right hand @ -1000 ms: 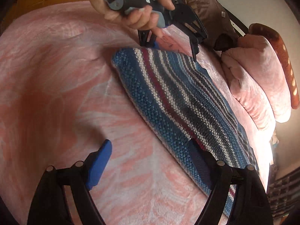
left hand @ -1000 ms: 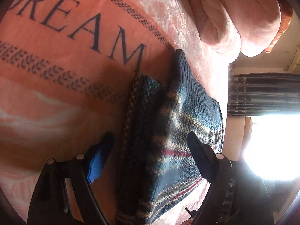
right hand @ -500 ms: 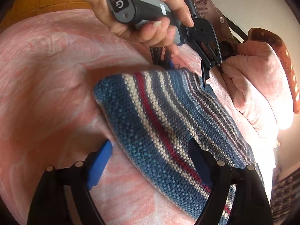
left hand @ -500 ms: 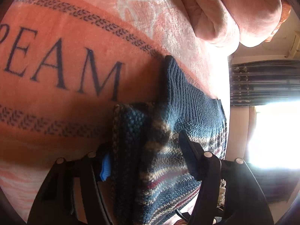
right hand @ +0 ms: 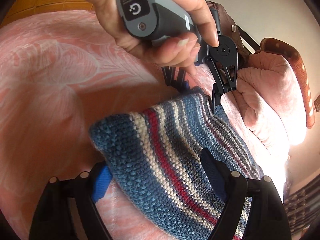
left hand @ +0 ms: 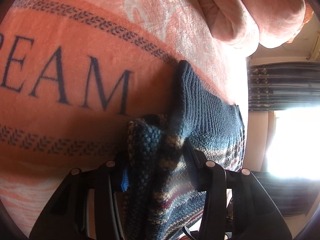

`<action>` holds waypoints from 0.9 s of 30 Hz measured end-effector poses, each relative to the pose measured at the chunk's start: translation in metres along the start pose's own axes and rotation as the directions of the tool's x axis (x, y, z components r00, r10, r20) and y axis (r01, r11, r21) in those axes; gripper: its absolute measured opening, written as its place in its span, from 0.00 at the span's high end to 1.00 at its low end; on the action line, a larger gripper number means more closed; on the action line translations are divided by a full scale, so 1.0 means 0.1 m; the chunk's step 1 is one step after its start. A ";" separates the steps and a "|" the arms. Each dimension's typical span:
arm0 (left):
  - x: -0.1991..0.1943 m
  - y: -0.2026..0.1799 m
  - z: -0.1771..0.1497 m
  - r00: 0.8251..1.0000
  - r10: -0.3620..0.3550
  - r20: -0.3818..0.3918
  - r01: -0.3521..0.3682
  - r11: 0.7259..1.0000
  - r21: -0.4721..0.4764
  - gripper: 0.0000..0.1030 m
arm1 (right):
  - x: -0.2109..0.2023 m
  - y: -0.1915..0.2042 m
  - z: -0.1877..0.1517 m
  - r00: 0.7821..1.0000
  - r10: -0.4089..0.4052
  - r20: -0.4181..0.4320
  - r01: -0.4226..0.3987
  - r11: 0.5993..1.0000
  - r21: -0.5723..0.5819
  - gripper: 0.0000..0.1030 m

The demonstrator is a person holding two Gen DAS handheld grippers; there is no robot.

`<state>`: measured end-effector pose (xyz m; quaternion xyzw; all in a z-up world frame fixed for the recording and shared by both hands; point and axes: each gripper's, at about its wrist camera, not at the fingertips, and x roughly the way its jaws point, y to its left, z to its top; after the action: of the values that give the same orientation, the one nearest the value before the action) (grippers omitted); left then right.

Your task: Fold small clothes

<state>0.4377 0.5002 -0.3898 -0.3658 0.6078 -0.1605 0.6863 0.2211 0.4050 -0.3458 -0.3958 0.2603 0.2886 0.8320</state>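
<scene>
Left gripper (left hand: pixel 156 164) and right gripper (right hand: pixel 156 177) have closed from open onto the striped knit sweater (right hand: pixel 170 150) corners; fold lift can begin.

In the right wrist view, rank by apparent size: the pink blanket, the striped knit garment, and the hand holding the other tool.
1. pink blanket, filling most of the frame.
2. striped knit garment.
3. hand, though it is near the lens and looks enlarged, so its gap to the garment is unsure.
</scene>
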 end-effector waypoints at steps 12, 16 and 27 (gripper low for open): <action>0.02 0.01 0.01 1.000 0.013 0.004 -0.013 1.000 -0.002 0.65 | -0.03 0.18 0.10 0.999 -0.040 0.016 0.039 0.999 0.003 0.32; 0.01 -0.02 0.00 1.000 0.022 0.005 -0.022 1.000 -0.002 0.71 | -0.01 0.20 0.12 1.000 -0.021 0.018 0.021 1.000 0.010 0.43; -0.06 -0.22 0.00 0.998 0.065 0.004 -0.065 0.998 -0.001 0.79 | -0.12 0.14 0.15 1.000 0.017 0.008 -0.017 0.997 0.073 0.67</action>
<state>0.4417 0.4896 -0.3701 -0.3466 0.6181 -0.1370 0.6921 0.2059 0.4213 -0.3371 -0.3621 0.2711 0.2873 0.8443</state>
